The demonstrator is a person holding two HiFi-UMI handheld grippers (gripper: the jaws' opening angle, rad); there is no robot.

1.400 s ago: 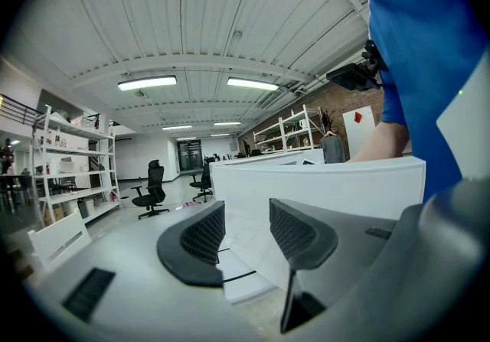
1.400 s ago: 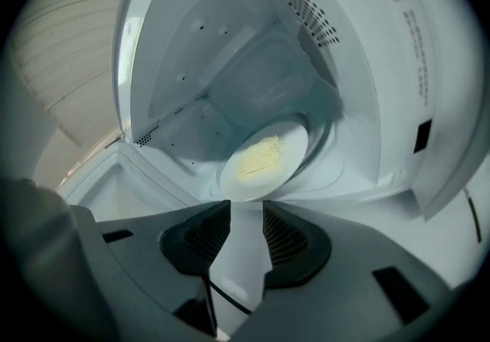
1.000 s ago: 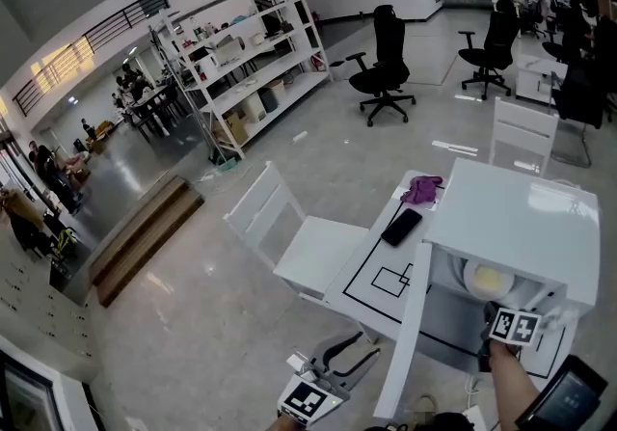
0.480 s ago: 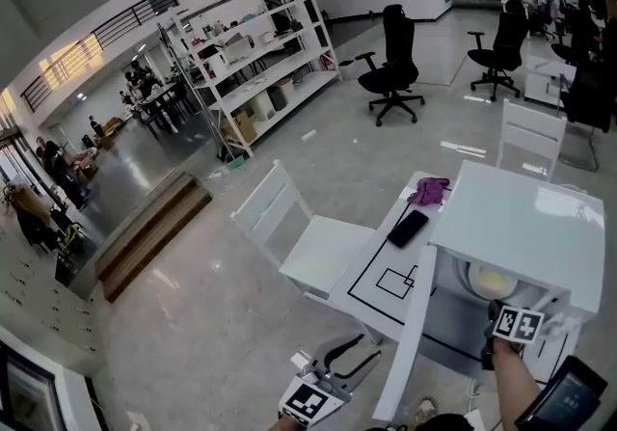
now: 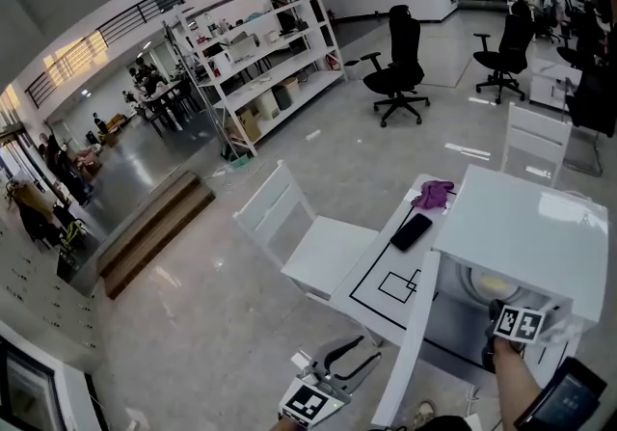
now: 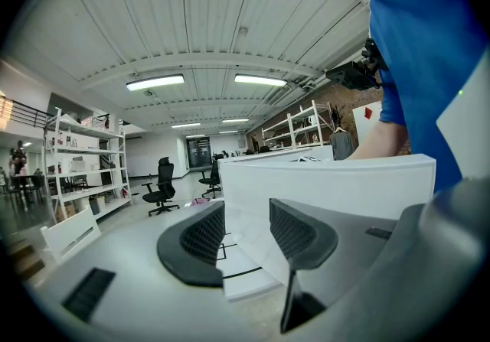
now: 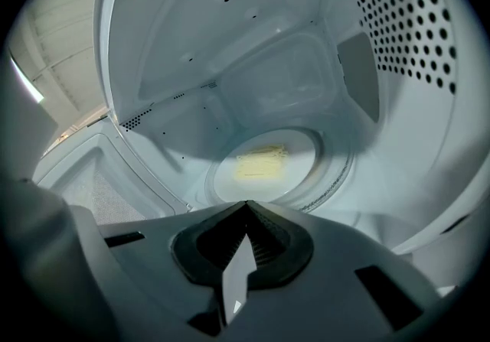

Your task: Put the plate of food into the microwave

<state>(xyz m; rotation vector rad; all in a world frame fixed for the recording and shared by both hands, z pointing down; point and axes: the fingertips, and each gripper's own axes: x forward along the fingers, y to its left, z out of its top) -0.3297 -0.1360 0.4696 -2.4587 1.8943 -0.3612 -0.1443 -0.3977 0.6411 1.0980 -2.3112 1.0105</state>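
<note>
A wide hall with a pale floor [image 5: 222, 323] holds shelves [image 5: 260, 63], black office chairs [image 5: 400, 63] and a white chair [image 5: 299, 236] drawn up to a white table [image 5: 371, 275]. On the table stands a white microwave [image 5: 525, 227], its door [image 5: 410, 337] swung open toward the person. Beside the microwave lie a black phone [image 5: 412, 231] and a purple cloth [image 5: 432, 194].

The plate [image 7: 264, 164] sits inside the microwave on the turntable [image 7: 341, 172], with a pale yellow food [image 7: 260, 162] at its middle. The right gripper [image 7: 246, 206] points down into the cavity, its jaws pressed together with nothing between them, their tips just short of the plate's near rim.

The left gripper [image 6: 243, 229] hangs low, off the table's near edge and to the left of the door. Its jaws stand apart and empty, aimed roughly level toward the microwave's side.
</note>
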